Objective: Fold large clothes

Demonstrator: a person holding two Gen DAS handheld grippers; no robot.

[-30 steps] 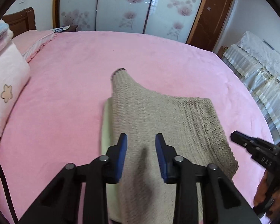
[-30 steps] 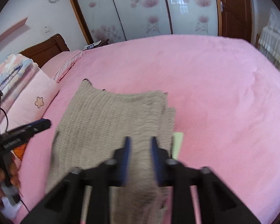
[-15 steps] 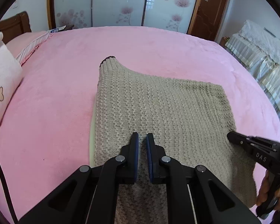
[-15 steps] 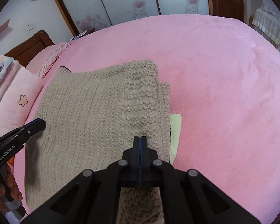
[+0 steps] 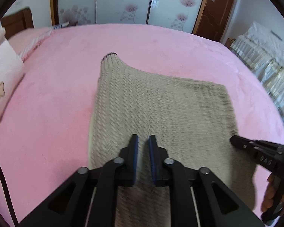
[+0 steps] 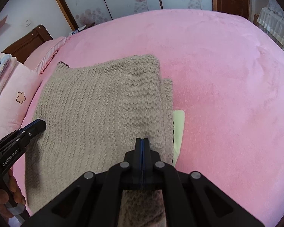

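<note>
A beige knitted sweater (image 5: 161, 106) lies folded on the pink bed (image 5: 66, 71), one dark-trimmed cuff pointing to the far side. It also shows in the right wrist view (image 6: 96, 109). My left gripper (image 5: 143, 141) hovers over the sweater's near edge, its jaws a narrow gap apart with nothing between them. My right gripper (image 6: 142, 141) is shut, over the sweater's right edge; whether it pinches the knit is hidden. Each gripper shows in the other's view, the right one (image 5: 234, 139) and the left one (image 6: 40, 123).
A pale green sheet (image 6: 179, 124) pokes out under the sweater's right side. Pink pillows (image 6: 13, 102) lie at the left by a wooden headboard (image 6: 32, 43). Floral sliding doors (image 5: 123, 1) stand behind the bed. A second bed with white frills (image 5: 267, 62) stands at the right.
My left gripper closed from wide open to nearly shut, then opened slightly. My right gripper went from open to shut. Both dropped closer to the sweater.
</note>
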